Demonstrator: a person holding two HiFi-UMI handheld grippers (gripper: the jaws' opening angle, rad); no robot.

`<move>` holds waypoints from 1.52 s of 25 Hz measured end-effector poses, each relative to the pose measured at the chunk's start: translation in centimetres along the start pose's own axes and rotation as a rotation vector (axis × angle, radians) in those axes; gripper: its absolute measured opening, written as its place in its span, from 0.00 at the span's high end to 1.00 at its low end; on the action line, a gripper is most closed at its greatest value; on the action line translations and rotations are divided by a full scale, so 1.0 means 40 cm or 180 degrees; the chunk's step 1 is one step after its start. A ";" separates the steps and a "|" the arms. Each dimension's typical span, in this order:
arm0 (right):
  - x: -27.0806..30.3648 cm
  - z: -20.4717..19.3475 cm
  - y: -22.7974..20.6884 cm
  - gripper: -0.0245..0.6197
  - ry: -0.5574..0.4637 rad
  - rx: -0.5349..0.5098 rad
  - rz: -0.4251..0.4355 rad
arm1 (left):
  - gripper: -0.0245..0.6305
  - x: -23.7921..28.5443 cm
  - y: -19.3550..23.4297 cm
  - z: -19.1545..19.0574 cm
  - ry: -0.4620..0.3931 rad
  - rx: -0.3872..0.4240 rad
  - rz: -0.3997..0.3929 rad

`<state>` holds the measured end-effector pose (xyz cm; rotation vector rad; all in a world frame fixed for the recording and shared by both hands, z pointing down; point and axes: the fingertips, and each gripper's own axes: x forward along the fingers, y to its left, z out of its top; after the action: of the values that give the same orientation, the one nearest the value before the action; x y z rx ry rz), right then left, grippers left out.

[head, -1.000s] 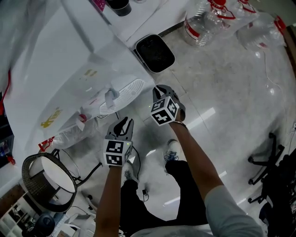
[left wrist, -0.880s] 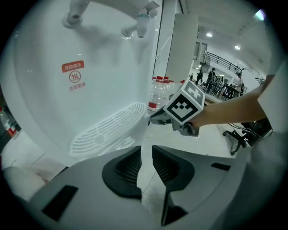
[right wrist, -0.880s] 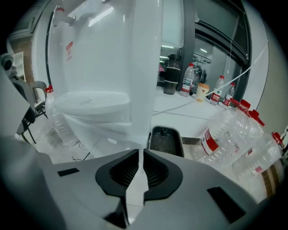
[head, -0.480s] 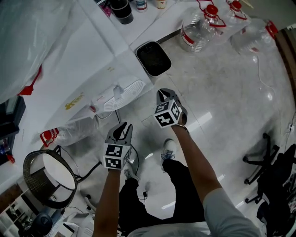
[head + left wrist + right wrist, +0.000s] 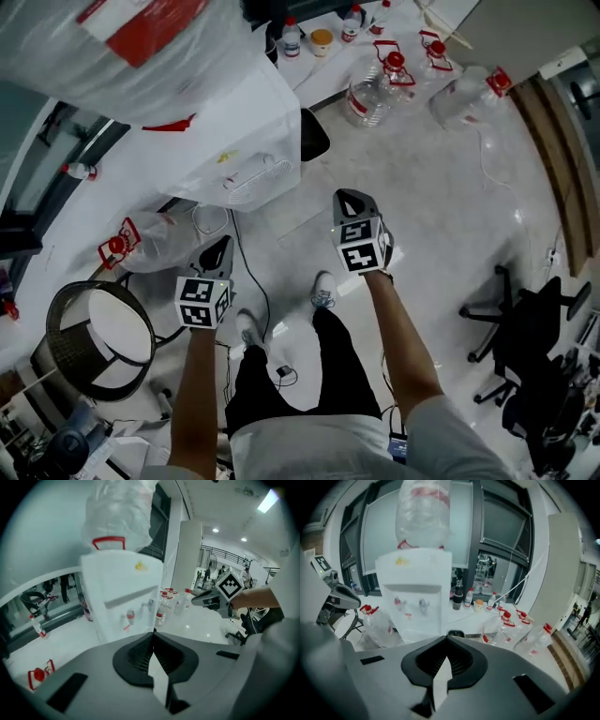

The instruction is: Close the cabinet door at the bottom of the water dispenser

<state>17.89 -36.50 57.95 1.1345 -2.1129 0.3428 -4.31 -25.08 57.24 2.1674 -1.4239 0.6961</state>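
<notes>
The white water dispenser [image 5: 234, 141] stands at the upper left with a clear bottle [image 5: 122, 42] on top; it also faces me in the left gripper view [image 5: 119, 597] and in the right gripper view [image 5: 417, 588]. Its bottom cabinet door is hidden: from above in the head view, behind the gripper bodies in the other two. My left gripper [image 5: 223, 242] hangs in the air short of the dispenser, shut and empty [image 5: 153, 632]. My right gripper [image 5: 349, 195] is held beside it, also shut with nothing between its pads [image 5: 447, 637]. Neither touches the dispenser.
Several empty red-capped water bottles [image 5: 394, 75] lie on the floor right of the dispenser, and one more [image 5: 141, 248] lies to its left. A black bin [image 5: 314, 131] sits by the dispenser's side. A round wire stand [image 5: 89, 352] is at lower left, an office chair [image 5: 525, 319] at right.
Both grippers have risen and drawn back from the dispenser's lower front. The left jaws, open before, are now shut. The head view sits higher and takes in more floor.
</notes>
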 end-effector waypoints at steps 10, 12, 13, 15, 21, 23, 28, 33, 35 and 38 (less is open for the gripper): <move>-0.511 0.408 0.101 0.92 -0.0875 -0.0042 -0.0300 | 0.93 -0.496 0.143 0.372 -0.1032 0.0367 0.0314; -0.602 0.516 0.124 0.92 -0.1142 -0.0130 -0.0302 | 0.93 -0.592 0.170 0.465 -0.1283 0.0522 0.0398; -0.644 0.566 0.140 0.92 -0.1268 -0.0204 -0.0300 | 0.93 -0.636 0.177 0.502 -0.1360 0.0615 0.0425; -0.722 0.646 0.177 0.92 -0.1482 -0.0344 -0.0285 | 0.93 -0.715 0.177 0.556 -0.1444 0.0786 0.0441; -0.889 0.816 0.264 0.92 -0.1916 -0.0653 -0.0241 | 0.93 -0.901 0.157 0.692 -0.1783 0.1007 0.0493; -0.928 0.851 0.284 0.92 -0.2011 -0.0713 -0.0242 | 0.93 -0.951 0.149 0.730 -0.1890 0.1083 0.0502; -1.005 0.916 0.323 0.92 -0.2199 -0.0842 -0.0233 | 0.93 -1.047 0.123 0.795 -0.2112 0.1316 0.0542; -1.057 0.938 0.347 0.92 -0.2282 -0.0970 -0.0259 | 0.93 -1.114 0.102 0.840 -0.2341 0.1461 0.0580; -1.064 0.937 0.357 0.92 -0.2287 -0.1004 -0.0252 | 0.93 -1.125 0.095 0.847 -0.2343 0.1501 0.0567; -1.060 0.926 0.363 0.92 -0.2258 -0.1009 -0.0268 | 0.93 -1.125 0.092 0.851 -0.2311 0.1514 0.0542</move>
<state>4.77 -21.09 3.42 1.2601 -2.5742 -0.4970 -17.39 -16.01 2.98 2.8782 -1.9679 0.3186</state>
